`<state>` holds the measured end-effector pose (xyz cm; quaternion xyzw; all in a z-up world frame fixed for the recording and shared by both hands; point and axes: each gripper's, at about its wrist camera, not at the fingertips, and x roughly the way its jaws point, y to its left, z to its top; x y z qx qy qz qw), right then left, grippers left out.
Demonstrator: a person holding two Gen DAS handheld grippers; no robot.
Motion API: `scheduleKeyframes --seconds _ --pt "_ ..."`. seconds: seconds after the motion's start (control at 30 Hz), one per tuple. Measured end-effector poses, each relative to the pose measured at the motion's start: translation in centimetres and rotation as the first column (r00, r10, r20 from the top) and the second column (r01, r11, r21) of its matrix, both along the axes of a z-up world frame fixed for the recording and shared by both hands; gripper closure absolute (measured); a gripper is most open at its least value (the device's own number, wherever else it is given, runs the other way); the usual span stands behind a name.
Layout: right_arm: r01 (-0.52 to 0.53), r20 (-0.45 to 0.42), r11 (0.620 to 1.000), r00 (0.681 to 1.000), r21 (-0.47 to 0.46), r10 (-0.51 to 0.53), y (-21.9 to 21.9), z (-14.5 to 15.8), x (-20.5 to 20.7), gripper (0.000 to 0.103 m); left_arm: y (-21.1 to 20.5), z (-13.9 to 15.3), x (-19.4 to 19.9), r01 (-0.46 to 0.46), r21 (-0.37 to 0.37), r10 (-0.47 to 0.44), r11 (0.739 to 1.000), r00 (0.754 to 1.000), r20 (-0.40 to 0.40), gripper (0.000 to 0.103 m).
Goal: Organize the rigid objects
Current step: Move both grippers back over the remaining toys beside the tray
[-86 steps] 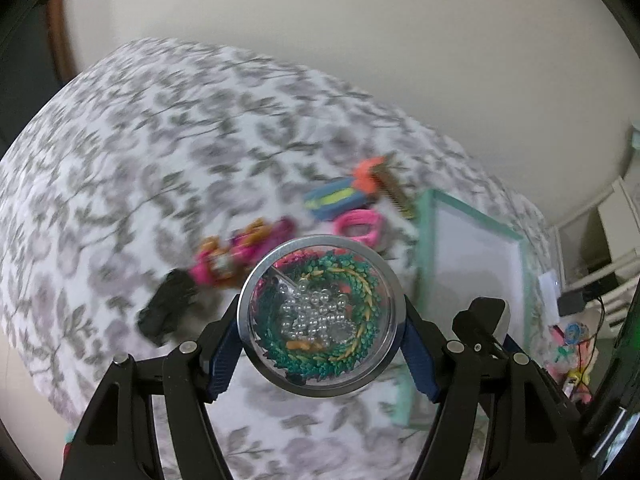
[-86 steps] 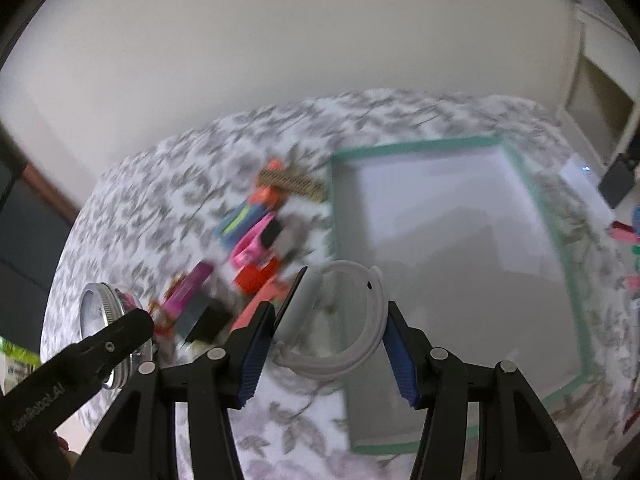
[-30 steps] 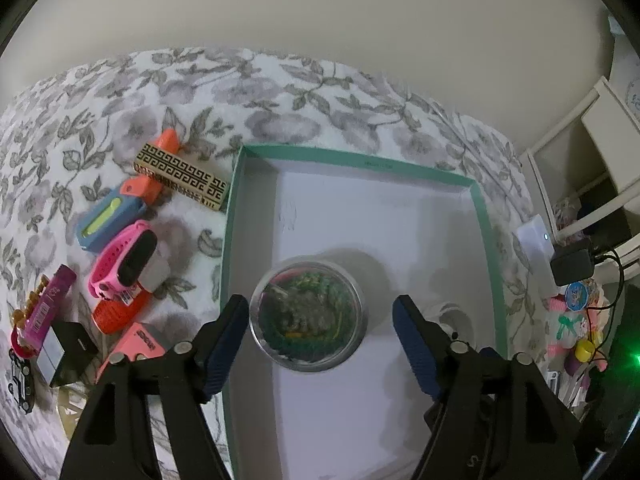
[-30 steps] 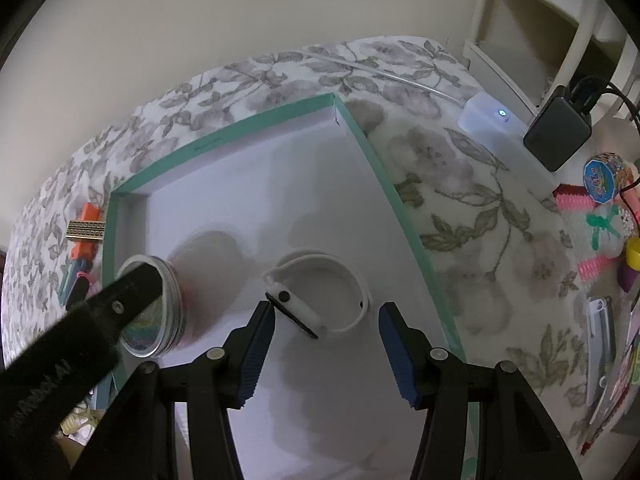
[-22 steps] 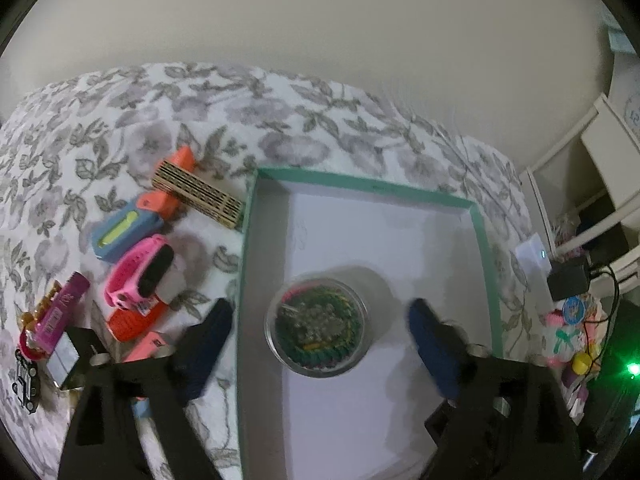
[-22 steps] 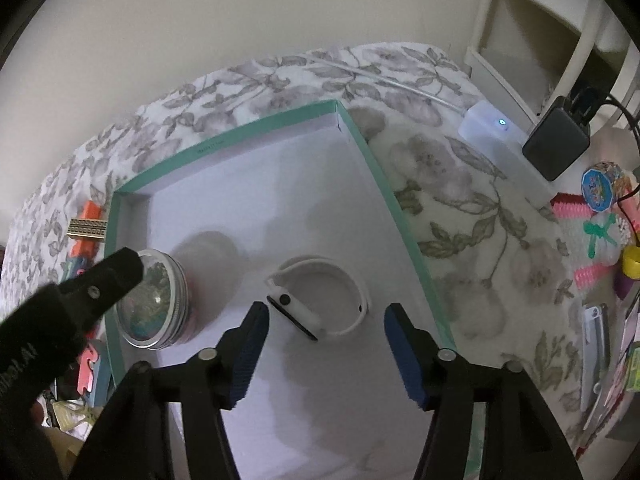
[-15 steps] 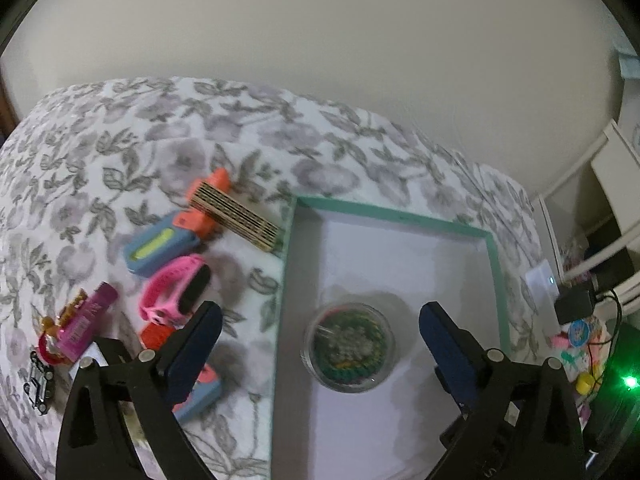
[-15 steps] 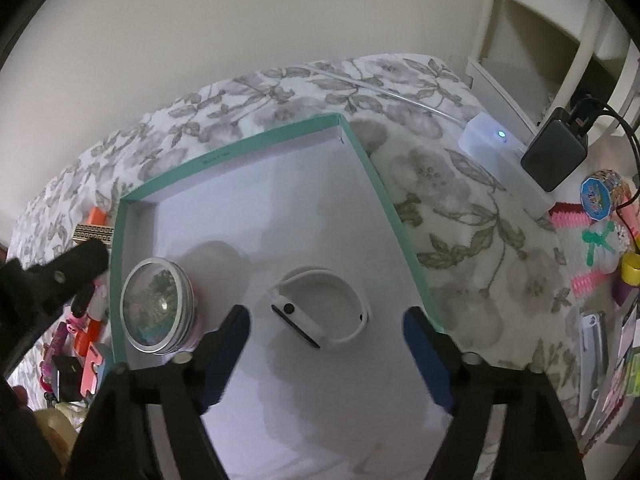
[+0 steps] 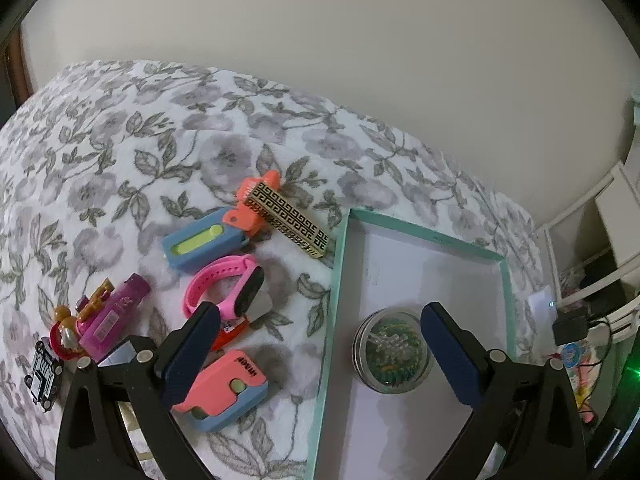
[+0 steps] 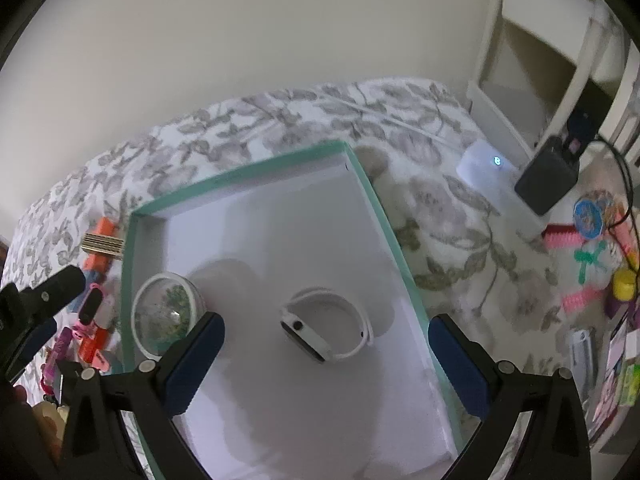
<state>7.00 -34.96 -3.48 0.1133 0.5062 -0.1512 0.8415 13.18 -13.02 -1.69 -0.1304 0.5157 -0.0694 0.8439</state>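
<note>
A teal-rimmed white box (image 9: 337, 280) (image 10: 248, 172) lies on the flowered bedspread. Inside it stand a round clear tin of beads (image 9: 392, 354) (image 10: 166, 314) and a white smartwatch (image 10: 326, 330). My left gripper (image 9: 316, 320) hangs open above the box's left rim, the tin just inside its right finger and untouched. My right gripper (image 10: 326, 322) is above the white watch; its jaws are opening and the pads stand clear of the watch. Left of the box lie a pink watch (image 9: 224, 286), a blue torch (image 9: 200, 246), a gold patterned box (image 9: 288, 220) and a pink-and-blue case (image 9: 224, 384).
Further left are a purple stick (image 9: 116, 316), a figure keyring (image 9: 64, 330) and a black toy car (image 9: 42, 374). Right of the box sit a white device (image 10: 486, 166), a black adapter (image 10: 546, 178) with a cable, and small coloured clips (image 10: 580, 264). A wall lies behind the bed.
Both grippers let go inside the box and opened wide. The left one then drew back and left, so the loose items beside the box came into view. The right one stayed over the watch.
</note>
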Motion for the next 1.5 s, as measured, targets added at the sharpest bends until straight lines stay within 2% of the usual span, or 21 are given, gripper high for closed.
scheduleKeyframes --seconds 0.17,0.37,0.63,0.8,0.93,1.07,1.23,1.5 --pt "-0.037 0.086 0.999 0.996 -0.016 0.038 1.4 2.7 0.0 0.000 1.9 2.1 -0.7 -0.015 -0.045 0.016 0.999 0.999 0.028 0.003" --pt "-0.104 0.159 0.994 0.982 -0.016 0.105 4.1 5.6 -0.1 0.000 5.3 5.5 -2.5 -0.071 0.004 0.070 0.997 0.994 0.085 0.003" --pt "-0.224 0.191 0.974 0.955 -0.025 0.225 9.1 8.2 -0.3 0.000 11.6 7.1 -5.1 -0.174 -0.004 0.174 0.985 0.979 0.103 0.003" --pt "-0.330 0.184 0.944 0.930 0.028 0.319 13.2 8.0 -0.1 0.000 15.7 7.3 -6.6 -0.245 0.028 0.240 0.969 0.964 0.118 0.003" --pt "-0.403 0.143 0.914 0.908 0.047 0.393 16.7 6.8 0.1 0.000 18.5 6.4 -7.2 -0.296 0.024 0.293 0.955 0.952 0.093 0.003" --pt "-0.476 0.101 0.877 0.877 0.065 0.469 19.9 5.2 0.1 0.000 20.9 4.4 -7.2 -0.345 0.051 0.344 0.937 0.938 0.026 0.003" --pt "-0.516 0.012 0.850 0.855 0.106 0.518 22.4 2.0 0.3 0.000 22.2 1.5 -7.0 -0.359 0.096 0.366 0.928 0.929 -0.064 0.003" --pt "-0.594 -0.114 0.794 0.786 0.133 0.607 25.7 -2.1 -0.5 0.000 23.0 -3.3 -6.6 -0.351 0.155 0.379 0.923 0.900 -0.217 0.003"
